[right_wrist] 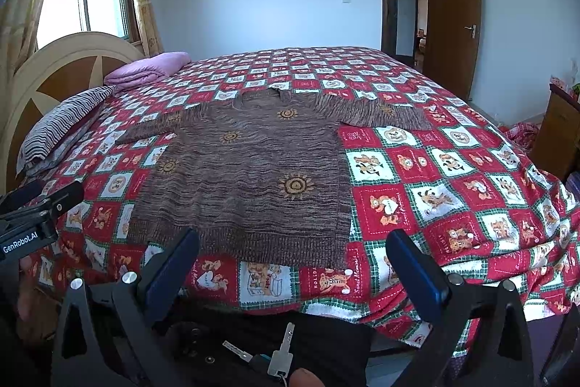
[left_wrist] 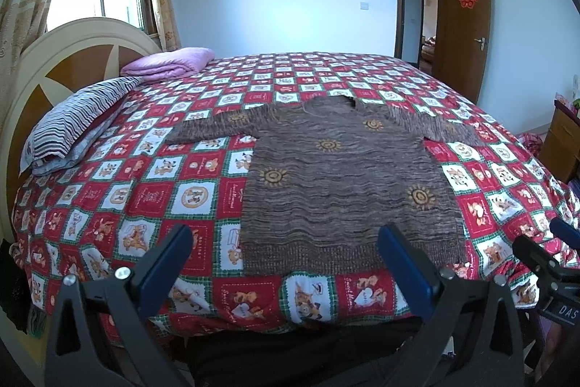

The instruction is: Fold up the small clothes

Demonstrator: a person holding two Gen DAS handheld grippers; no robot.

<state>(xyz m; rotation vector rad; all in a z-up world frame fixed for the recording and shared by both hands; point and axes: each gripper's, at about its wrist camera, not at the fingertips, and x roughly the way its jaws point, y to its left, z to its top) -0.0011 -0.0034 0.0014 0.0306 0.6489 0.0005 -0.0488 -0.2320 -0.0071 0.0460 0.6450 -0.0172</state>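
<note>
Your left gripper (left_wrist: pixel 286 263): jaws spread wide, holding nothing | your right gripper (right_wrist: pixel 293 263): same, wide and bare | brown sweater (left_wrist: pixel 333 176) flat on checked quilt (left_wrist: pixel 152 191), sleeves out, hem at 12 o'clock just past both fingertips | keys (right_wrist: pixel 279 356) at 6 o'clock in right view.

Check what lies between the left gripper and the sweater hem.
Only bare quilt: the left wrist view shows the left gripper open, short of the sweater hem, nothing else between.

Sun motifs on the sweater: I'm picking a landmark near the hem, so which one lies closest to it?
The large sun motif on the sweater, toward its right side, lies nearest the ribbed hem; the other suns sit farther up toward the neckline.
</note>
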